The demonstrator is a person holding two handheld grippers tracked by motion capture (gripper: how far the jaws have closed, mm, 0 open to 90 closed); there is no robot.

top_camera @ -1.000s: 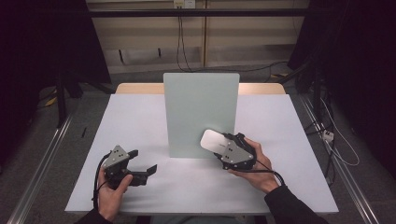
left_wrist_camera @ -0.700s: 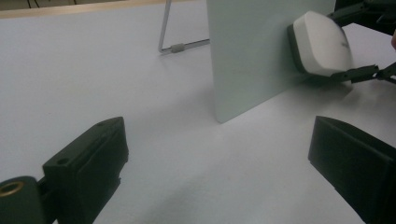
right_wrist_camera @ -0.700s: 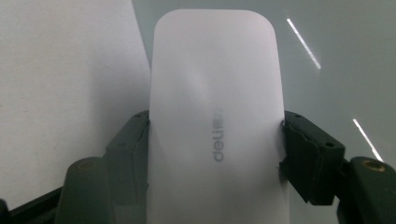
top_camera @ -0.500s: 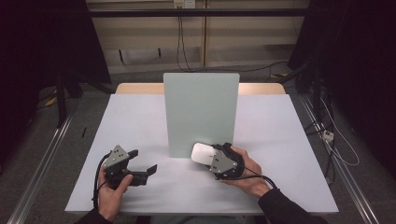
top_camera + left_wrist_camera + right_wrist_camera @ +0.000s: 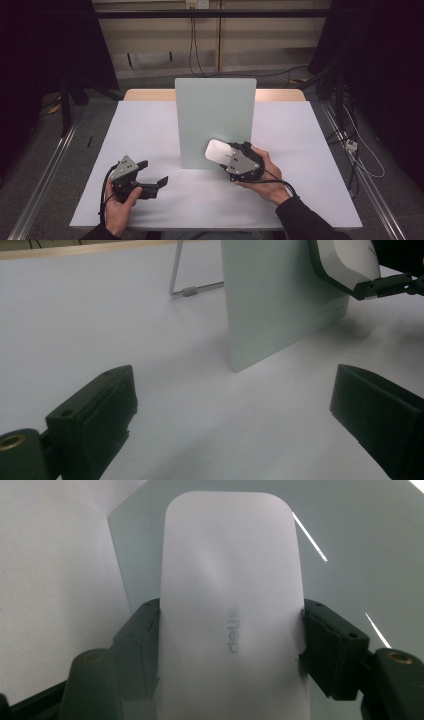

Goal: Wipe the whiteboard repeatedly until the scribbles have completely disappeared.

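A flat white mouse-shaped object (image 5: 217,150) with faint "delux" lettering (image 5: 232,605) is clamped by its sides in my right gripper (image 5: 225,156), just in front of the lower right part of an upright pale green board (image 5: 215,115). In the right gripper view both jaws press on the object's edges, with the gripper (image 5: 232,642) shut on it and the board (image 5: 360,555) close behind. My left gripper (image 5: 152,173) rests low over the white table (image 5: 300,145) at the front left. It stands open with nothing between its fingers (image 5: 95,410). The white object (image 5: 345,260) is at the upper right of the left gripper view.
The board (image 5: 280,305) leans on a thin wire stand (image 5: 182,290) behind it, mid-table. A wooden table edge (image 5: 150,94) runs along the back. Cables lie on the floor at the right (image 5: 350,145). Metal rails flank the table.
My right gripper carried the white object left and toward me, then lifted it back a little against the board's lower front. The left gripper has stayed put.
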